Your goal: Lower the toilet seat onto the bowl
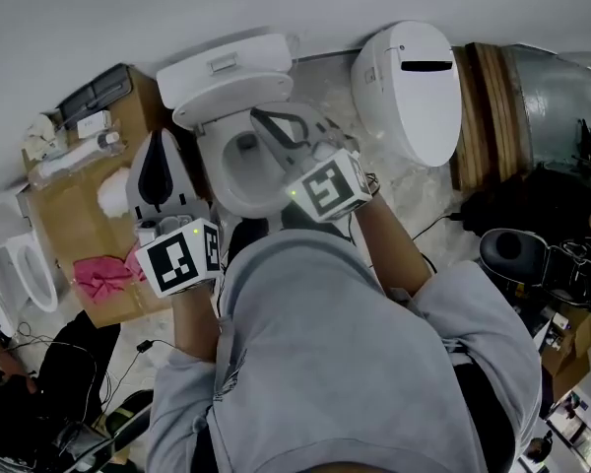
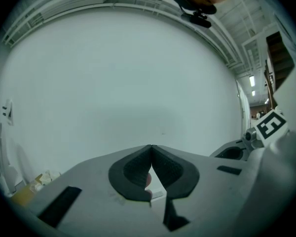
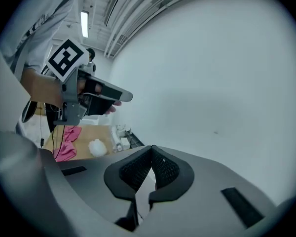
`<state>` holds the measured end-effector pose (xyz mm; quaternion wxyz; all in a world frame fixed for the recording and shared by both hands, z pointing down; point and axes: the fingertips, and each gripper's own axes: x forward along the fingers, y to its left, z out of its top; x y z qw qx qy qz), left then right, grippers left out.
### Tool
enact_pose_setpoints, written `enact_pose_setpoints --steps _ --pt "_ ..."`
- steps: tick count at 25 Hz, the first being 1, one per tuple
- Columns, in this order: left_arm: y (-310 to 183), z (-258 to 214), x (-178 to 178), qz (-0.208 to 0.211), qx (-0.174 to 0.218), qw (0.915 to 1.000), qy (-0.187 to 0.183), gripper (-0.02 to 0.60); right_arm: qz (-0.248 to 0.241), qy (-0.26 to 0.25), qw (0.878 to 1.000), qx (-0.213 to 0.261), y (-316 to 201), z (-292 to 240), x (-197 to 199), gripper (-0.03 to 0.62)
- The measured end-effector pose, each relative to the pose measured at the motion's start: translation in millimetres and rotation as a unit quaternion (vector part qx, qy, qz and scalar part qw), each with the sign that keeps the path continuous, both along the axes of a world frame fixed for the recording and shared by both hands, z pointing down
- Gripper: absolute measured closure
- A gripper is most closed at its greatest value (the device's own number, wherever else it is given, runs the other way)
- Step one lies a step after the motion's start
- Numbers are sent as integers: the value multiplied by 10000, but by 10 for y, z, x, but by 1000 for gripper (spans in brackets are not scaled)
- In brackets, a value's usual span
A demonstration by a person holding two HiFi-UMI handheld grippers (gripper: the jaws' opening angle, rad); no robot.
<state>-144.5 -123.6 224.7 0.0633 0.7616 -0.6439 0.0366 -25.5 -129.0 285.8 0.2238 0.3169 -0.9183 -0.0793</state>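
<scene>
fingers shut on nothing, seat seemingly down

head view: toilet [image 1: 244, 203] stands on the floor at its wall edge, with the tank [image 1: 227, 72] against the wall and the bowl toward the person. the toilet seat [image 1: 213, 161] reads as a white ring lying flat around the bowl opening, and no upright ring shows in front of the tank. i judge it to be down on the bowl, though the right gripper [image 1: 263, 118] covers its right side, so that part cannot be checked. that gripper hangs over the bowl's right rim. the left gripper [image 1: 160, 144] is just beside the bowl's left flank. neither looks to be touching porcelain. a spare seat unit [image 1: 414, 87] leans on the wall at the floor's right side, well apart. a cardboard box [image 1: 74, 215] with a pink cloth [image 1: 103, 276] sits at the left side.

left gripper view: the left gripper [image 2: 151, 147] has its fingers pressed together at the tips with nothing between them. it looks nearly level at the bare wall [image 2: 113, 83], not at the toilet, which fits a tool with no hold to keep.

right gripper view: the right gripper [image 3: 151, 148] likewise has its fingers closed and empty, aimed at the wall. the left gripper [image 3: 108, 95] shows at the left. beyond it are the cardboard box [image 3: 89, 131], the pink cloth [image 3: 66, 146] and a white wad [image 3: 96, 147].

judgement: with the seat flat and both tools empty, nothing needs holding. closed fingers would serve only as a blunt pusher if the seat needed settling.
</scene>
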Motion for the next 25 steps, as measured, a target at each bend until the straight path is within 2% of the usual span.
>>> enact_pose_setpoints --steps 8,13,18,25 --pt "34 -199 84 46 161 9998 -72 581 111 -423 9978 491 -55 -554 60 595" --pt "57 -280 143 62 221 9997 -123 581 348 -968 9919 740 -89 -888 183 595" --pt "88 -406 185 17 308 9994 -137 581 856 -1963 9753 538 -96 -1155 426 595" --pt "62 -482 101 -126 399 9989 -187 581 1048 -2284 9668 471 -200 -1200 613 595"
